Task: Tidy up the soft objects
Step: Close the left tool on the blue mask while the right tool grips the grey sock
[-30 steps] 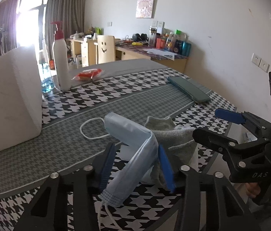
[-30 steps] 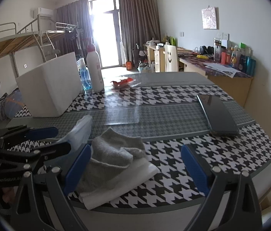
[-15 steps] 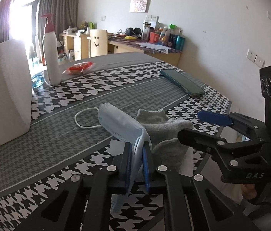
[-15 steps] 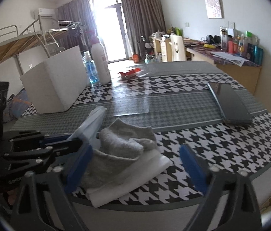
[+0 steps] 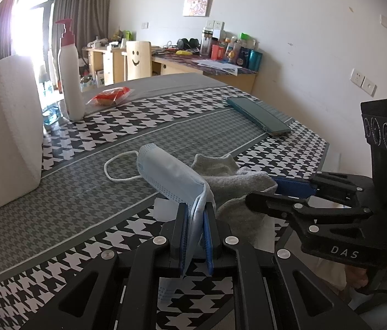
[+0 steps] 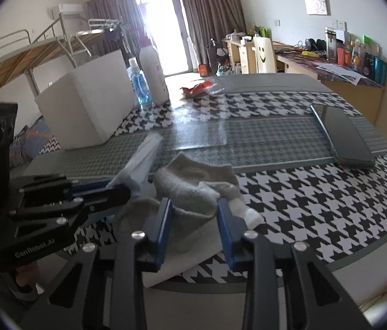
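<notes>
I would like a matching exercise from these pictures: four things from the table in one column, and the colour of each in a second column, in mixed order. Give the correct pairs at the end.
Things:
1. face mask
2. sock
3. pump bottle cap
4. foam box

Colours:
A. red
B. white
C. light blue
D. grey

Pairs: 1-C, 2-D, 3-A, 4-B
</notes>
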Demonstrator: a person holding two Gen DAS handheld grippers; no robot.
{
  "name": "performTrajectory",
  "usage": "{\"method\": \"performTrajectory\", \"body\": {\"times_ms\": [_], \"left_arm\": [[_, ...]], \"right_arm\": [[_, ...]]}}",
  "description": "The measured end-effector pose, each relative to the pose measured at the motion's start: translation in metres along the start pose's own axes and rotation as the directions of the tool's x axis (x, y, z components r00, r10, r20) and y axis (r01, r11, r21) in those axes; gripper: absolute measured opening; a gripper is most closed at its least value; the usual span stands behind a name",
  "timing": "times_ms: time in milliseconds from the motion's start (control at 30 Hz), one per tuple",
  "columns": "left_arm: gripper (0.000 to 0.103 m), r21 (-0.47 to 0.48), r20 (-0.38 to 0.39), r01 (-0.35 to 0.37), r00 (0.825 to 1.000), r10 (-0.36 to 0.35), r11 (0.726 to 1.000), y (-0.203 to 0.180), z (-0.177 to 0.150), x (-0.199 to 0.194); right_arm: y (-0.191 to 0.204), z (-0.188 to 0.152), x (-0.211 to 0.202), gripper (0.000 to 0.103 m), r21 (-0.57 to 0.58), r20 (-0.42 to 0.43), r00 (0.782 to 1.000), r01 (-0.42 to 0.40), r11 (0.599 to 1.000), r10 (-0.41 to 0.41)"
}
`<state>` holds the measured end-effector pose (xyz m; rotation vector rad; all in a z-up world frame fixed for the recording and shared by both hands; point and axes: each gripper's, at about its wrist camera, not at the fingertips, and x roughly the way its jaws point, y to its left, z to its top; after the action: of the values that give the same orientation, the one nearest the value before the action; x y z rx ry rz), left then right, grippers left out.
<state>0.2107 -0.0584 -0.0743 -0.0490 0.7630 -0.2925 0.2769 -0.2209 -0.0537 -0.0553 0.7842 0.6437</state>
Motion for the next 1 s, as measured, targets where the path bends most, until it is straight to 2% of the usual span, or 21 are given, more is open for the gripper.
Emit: {"method": "performTrajectory", "body": {"times_ms": [33,67,133,200,667,1000], "left_arm": [[0.012,-0.001,0.000,0.001,1.000,-0.001,1.000,0.000,0.000,0.000],[0.012,-0.001,0.001,-0.001,1.000,0.001,1.000,0.000,0.000,0.000],[0.012,0.000,0.004,0.000,1.000,0.000,1.000,0.000,0.000,-0.001],[0.011,0.002,0.011,-0.005,1.000,0.005,1.000,0.000,0.000,-0.003],[0.010,-0.026,0.091,-0.048,0.995,0.051,0.998,0.012,0.009,-0.034],[0.010,-0.040,0.119,-0.070,0.990,0.075,0.997,0.018,0.009,-0.048]], "right_arm": [[0.000,0.000,0.000,0.038,0.001,0.004,1.000,-0.003,1.000,0.003],[0.001,0.000,-0.001,0.028,-0.003,0.008,1.000,-0.008,1.000,0.008],[0.002,0.000,-0.003,0.014,-0.005,0.015,1.000,-0.022,1.000,0.022],[0.004,0.001,-0.005,0.009,-0.011,0.022,1.000,-0.021,1.000,0.021],[0.016,0.023,-0.028,0.008,-0.028,0.118,0.992,-0.039,0.999,0.042],[0.021,0.033,-0.032,0.007,-0.030,0.132,0.990,-0.035,0.999,0.038]]}}
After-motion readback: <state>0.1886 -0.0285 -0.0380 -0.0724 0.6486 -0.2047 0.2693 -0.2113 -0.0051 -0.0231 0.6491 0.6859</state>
